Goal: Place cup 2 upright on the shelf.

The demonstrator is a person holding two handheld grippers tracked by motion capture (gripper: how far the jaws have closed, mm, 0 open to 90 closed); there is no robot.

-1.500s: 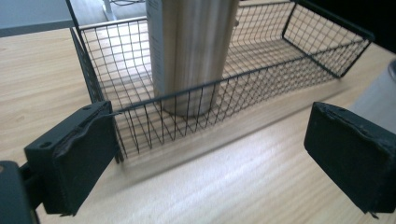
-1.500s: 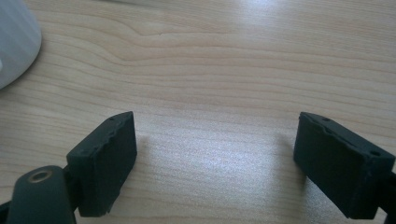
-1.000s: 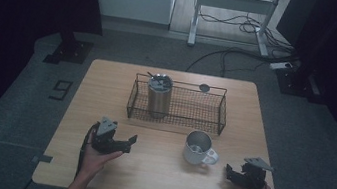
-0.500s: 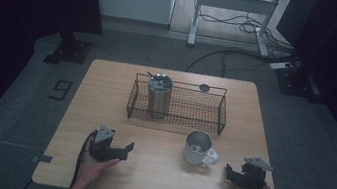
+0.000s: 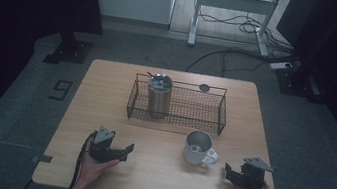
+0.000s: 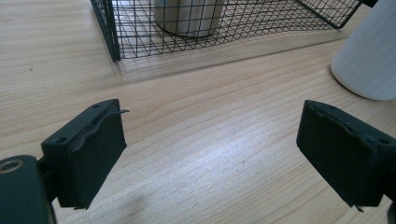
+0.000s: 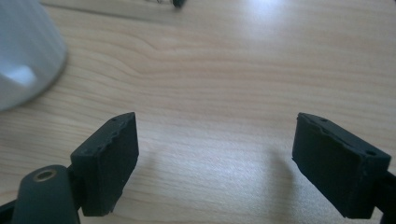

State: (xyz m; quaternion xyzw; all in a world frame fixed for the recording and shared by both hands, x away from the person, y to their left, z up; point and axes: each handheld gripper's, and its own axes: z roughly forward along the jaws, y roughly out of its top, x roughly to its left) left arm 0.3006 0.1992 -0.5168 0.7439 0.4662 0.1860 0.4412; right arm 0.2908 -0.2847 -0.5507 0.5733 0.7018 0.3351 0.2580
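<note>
Your left gripper [image 5: 124,149] and right gripper [image 5: 228,173] rest apart on the table [image 5: 106,90], jaws spread, empty, flanking the white mug [image 5: 199,148].

R gripper [image 7: 215,163] jaws stand wide apart, nothing btw them, low over wooden table [image 7: 243,79]. White mug [image 7: 25,51] at top left.

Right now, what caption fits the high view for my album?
Two grippers, left and right, rest open on a wooden table beside a white mug and a wire basket holding a steel tumbler.
</note>
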